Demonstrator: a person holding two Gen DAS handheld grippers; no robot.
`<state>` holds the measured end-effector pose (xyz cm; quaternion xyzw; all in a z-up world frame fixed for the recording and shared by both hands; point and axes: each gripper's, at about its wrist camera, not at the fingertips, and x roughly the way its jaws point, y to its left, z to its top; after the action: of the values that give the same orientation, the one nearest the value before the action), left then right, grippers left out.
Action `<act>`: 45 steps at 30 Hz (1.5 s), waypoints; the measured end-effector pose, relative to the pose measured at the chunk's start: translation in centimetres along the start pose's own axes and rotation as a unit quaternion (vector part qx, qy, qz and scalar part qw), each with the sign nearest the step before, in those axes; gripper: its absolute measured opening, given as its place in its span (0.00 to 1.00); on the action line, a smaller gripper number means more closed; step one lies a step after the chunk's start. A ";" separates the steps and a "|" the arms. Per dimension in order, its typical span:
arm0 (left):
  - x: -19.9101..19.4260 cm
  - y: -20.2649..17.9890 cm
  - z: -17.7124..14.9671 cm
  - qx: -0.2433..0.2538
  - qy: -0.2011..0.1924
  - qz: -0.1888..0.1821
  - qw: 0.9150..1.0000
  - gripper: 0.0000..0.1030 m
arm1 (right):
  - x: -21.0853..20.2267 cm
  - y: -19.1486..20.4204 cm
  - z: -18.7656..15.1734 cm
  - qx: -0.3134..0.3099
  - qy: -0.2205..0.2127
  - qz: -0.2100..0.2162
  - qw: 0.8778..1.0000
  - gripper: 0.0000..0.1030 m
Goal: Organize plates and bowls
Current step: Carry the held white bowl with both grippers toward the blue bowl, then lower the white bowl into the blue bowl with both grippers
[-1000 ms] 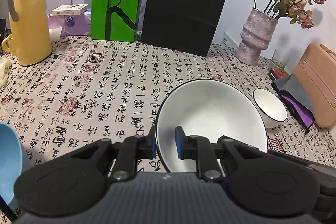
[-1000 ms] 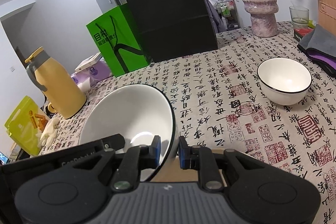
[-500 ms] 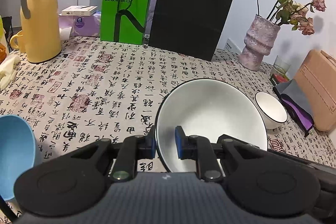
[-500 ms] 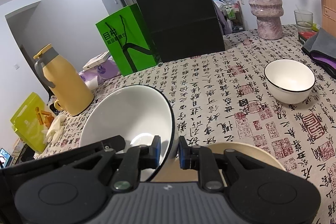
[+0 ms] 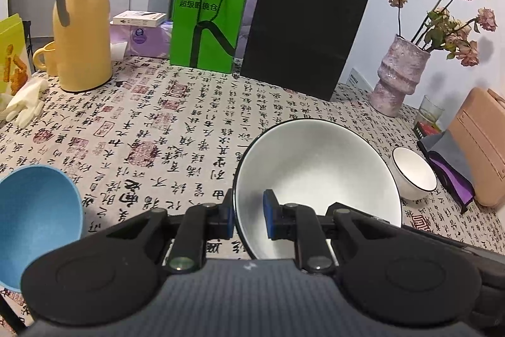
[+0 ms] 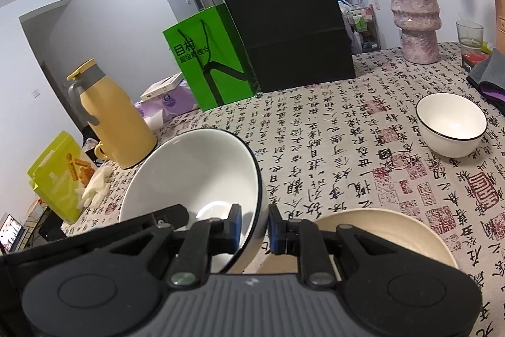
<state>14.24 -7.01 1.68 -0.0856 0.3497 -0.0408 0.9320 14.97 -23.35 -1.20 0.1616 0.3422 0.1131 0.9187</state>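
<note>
White glazed ceramic, the large bowl [image 5: 315,176] is clamped at opposite rims by the left hand-held gripper [image 5: 248,218] and the right hand-held gripper [image 6: 254,228], above the counter [image 6: 331,147]. Uneven pull could slip the slick rim, dropping it onto the cream plate [image 6: 388,229]. Compared with one second earlier, it is raised higher.

green paper bag [image 5: 208,21] printed "目村", tablecloth [image 5: 189,122] covered in Chinese calligraphy

yellow thermos [image 5: 82,21], green bag [image 5: 208,21], black bag [image 5: 303,27], pink vase [image 5: 398,78]
</note>
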 end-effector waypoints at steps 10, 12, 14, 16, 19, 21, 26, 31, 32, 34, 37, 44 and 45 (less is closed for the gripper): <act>-1.3 2.0 -0.2 -0.014 -0.011 0.010 1.000 0.17 | 0.0 2.1 -0.5 -0.012 0.001 0.013 1.000 0.17; -1.6 2.4 -0.1 -0.017 -0.014 0.012 1.000 0.17 | 0.0 2.6 -0.5 -0.016 0.001 0.015 1.000 0.17; -1.9 2.8 -0.1 -0.019 -0.017 0.015 1.000 0.17 | 0.1 3.1 -0.6 -0.019 0.002 0.018 1.000 0.17; -2.2 3.2 -0.1 -0.021 -0.021 0.018 0.999 0.17 | 0.1 3.6 -0.7 -0.021 0.002 0.022 1.000 0.17; -2.5 3.9 -0.2 -0.024 -0.026 0.021 0.999 0.17 | 0.2 4.3 -0.9 -0.026 0.003 0.025 0.999 0.17; -2.7 4.3 -0.2 -0.028 -0.027 0.023 0.999 0.17 | 0.3 4.8 -0.9 -0.028 0.004 0.028 0.999 0.17; -3.1 5.6 -0.2 -0.039 -0.030 0.029 0.998 0.17 | 0.7 5.9 -1.1 -0.032 0.009 0.034 0.999 0.17; -3.6 7.0 -0.2 -0.048 -0.034 0.035 0.998 0.17 | 1.0 7.2 -1.5 -0.040 0.012 0.042 0.998 0.17; -3.7 7.2 -0.2 -0.050 -0.035 0.037 0.997 0.17 | 1.1 7.4 -1.5 -0.041 0.013 0.043 0.998 0.17; -3.9 7.7 -0.2 -0.053 -0.036 0.039 0.997 0.17 | 1.3 7.9 -1.6 -0.043 0.014 0.047 0.998 0.17; -4.2 8.5 -0.3 -0.058 -0.039 0.042 0.997 0.17 | 1.5 8.6 -1.8 -0.047 0.016 0.052 0.997 0.17; -4.7 10.0 -0.5 -0.067 -0.042 0.052 0.995 0.17 | 2.3 9.8 -2.1 -0.050 0.023 0.064 0.996 0.17; -4.8 10.3 -0.5 -0.069 -0.042 0.053 0.995 0.17 | 2.4 10.0 -2.2 -0.051 0.024 0.066 0.996 0.17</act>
<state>10.47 3.65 2.43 -0.1326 0.3160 0.0370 0.9387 14.29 -12.87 -0.42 0.1341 0.3467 0.1947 0.9077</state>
